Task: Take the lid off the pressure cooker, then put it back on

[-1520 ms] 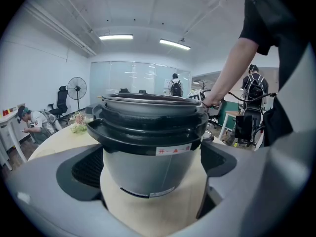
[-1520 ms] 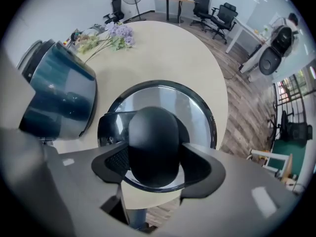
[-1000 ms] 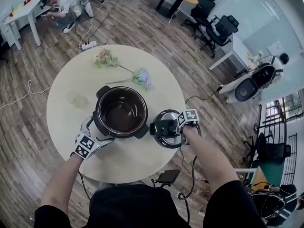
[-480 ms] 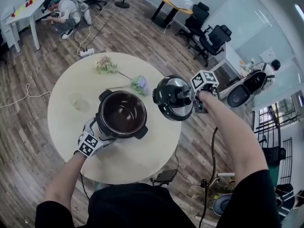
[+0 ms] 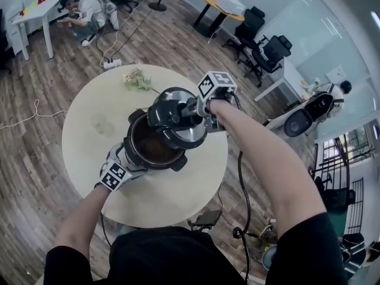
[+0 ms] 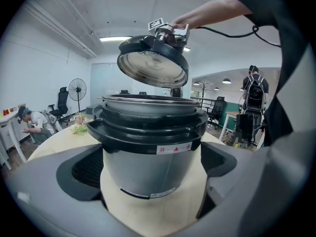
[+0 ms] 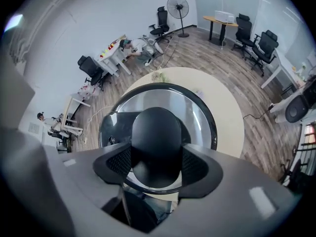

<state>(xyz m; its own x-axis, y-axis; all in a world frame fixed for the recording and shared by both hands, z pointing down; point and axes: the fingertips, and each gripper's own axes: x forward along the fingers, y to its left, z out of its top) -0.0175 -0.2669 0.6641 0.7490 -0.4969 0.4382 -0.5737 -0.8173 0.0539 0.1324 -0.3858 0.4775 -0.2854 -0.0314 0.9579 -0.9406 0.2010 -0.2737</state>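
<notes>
We had lifted the lid (image 5: pixel 181 136), clamped in our right gripper (image 7: pixel 157 164), over the pressure cooker (image 6: pixel 148 142) for refitting; our left gripper (image 6: pixel 153 181) straddled it, jaws seemingly apart.

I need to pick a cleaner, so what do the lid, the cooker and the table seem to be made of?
Lid: polished metal, going by its mirror-like underside; rim and knob look like matte black plastic.
Cooker: satin silver metal wall, likely steel, under a black plastic-looking collar.
Table: pale, smooth top, wood or laminate; I cannot tell which.
</notes>
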